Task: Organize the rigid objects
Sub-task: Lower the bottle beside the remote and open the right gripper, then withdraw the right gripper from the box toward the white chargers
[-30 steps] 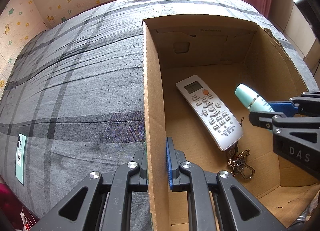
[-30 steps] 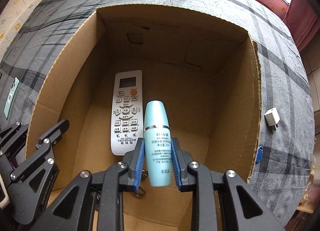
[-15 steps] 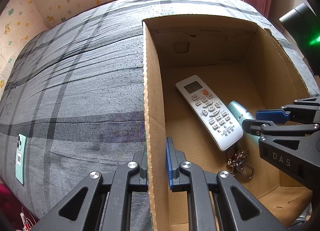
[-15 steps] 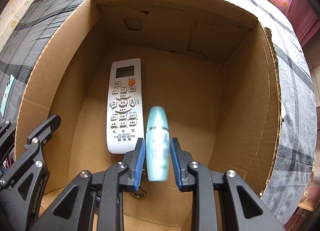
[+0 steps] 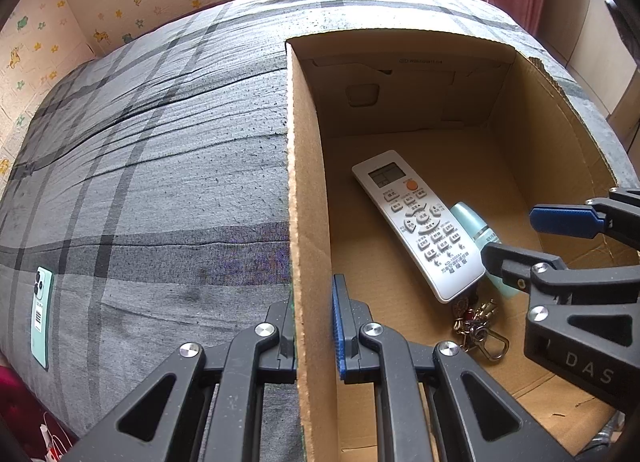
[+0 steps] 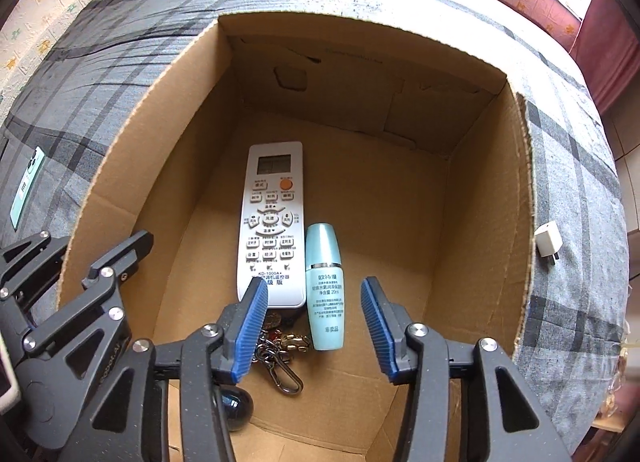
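While the left gripper [image 5: 312, 326] clamps the near-left wall of the cardboard box [image 6: 516, 222] — one finger outside against the cloth, the blue-padded one inside, pads tight on the cardboard — the right gripper [image 6: 314, 326] hangs inside the box, pointing steeply down at the floor. Its jaws have just been opening and now stand at a middling spread, blue pads clear of everything. Directly below and between those pads lies the pale teal bottle [image 6: 325, 294], flat on the box floor, cap end pointing away from the claw, touching neither pad. Just left of the bottle, alongside it and about touching, lies the white remote control [image 6: 272, 222], buttons up, display end farthest from the claw. Nearest the right claw's left pad sits a keyring [image 6: 280, 354] with a carabiner clip, partly tucked under the remote's near end. A dark round object [image 6: 236, 406] shows under that same finger — too hidden to identify. Outside the box, on the grey plaid cloth [image 5: 160, 182]: a mint-green phone [image 5: 41, 314] far left of the left claw, and a small white plug adapter [image 6: 549, 240] beyond the right wall, off to the right claw's right.
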